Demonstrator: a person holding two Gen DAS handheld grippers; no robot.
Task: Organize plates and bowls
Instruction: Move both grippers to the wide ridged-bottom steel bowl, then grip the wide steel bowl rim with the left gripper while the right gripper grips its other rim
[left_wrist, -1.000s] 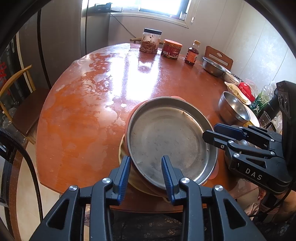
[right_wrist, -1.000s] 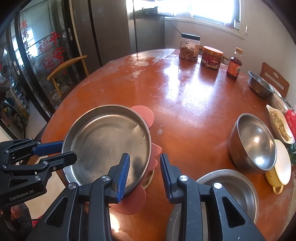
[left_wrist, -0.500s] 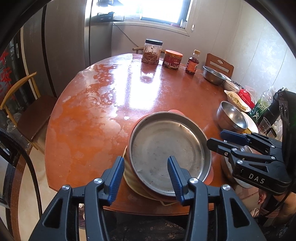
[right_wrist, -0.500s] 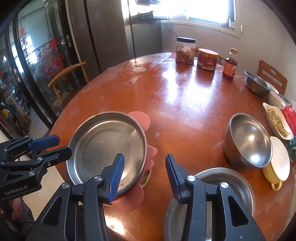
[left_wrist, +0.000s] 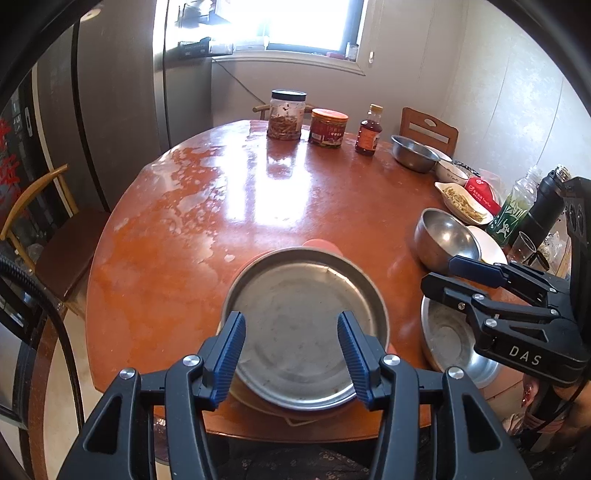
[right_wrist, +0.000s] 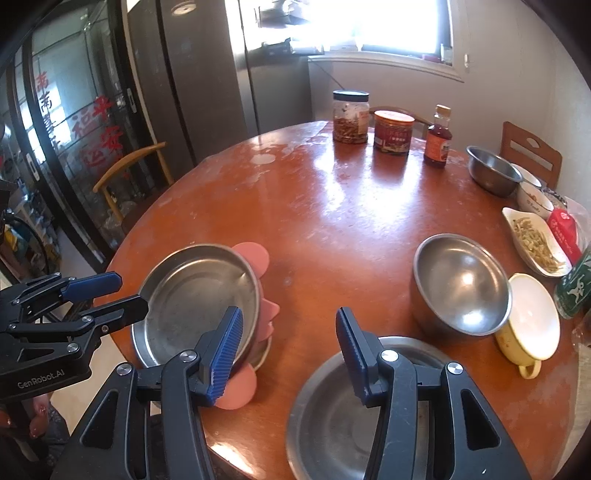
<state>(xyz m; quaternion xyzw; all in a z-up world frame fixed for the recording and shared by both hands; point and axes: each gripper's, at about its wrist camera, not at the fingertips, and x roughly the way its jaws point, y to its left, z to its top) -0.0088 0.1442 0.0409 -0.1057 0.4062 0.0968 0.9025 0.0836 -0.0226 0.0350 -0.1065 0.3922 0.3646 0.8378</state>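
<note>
A round steel plate (left_wrist: 295, 325) lies on top of a stack with a pink flower-shaped plate (right_wrist: 255, 254) and a yellowish plate under it, at the table's near edge. My left gripper (left_wrist: 291, 354) is open and empty, raised above that plate's near rim. The stack also shows in the right wrist view (right_wrist: 195, 299). My right gripper (right_wrist: 288, 350) is open and empty, raised between the stack and a second steel plate (right_wrist: 332, 417). A steel bowl (right_wrist: 461, 284) sits beyond it, next to a yellow cup with a white lid (right_wrist: 528, 321).
On the round wooden table (left_wrist: 258, 192), two jars (left_wrist: 306, 122) and a sauce bottle (left_wrist: 369, 131) stand at the far edge. At the right are another steel bowl (left_wrist: 413, 153), a white bowl, a dish of food (left_wrist: 461, 203), a red packet and bottles. Chairs stand around.
Both grippers have opened wider and drawn back and up from the table. The steel plate stays on the stack, no longer between the left fingers.
</note>
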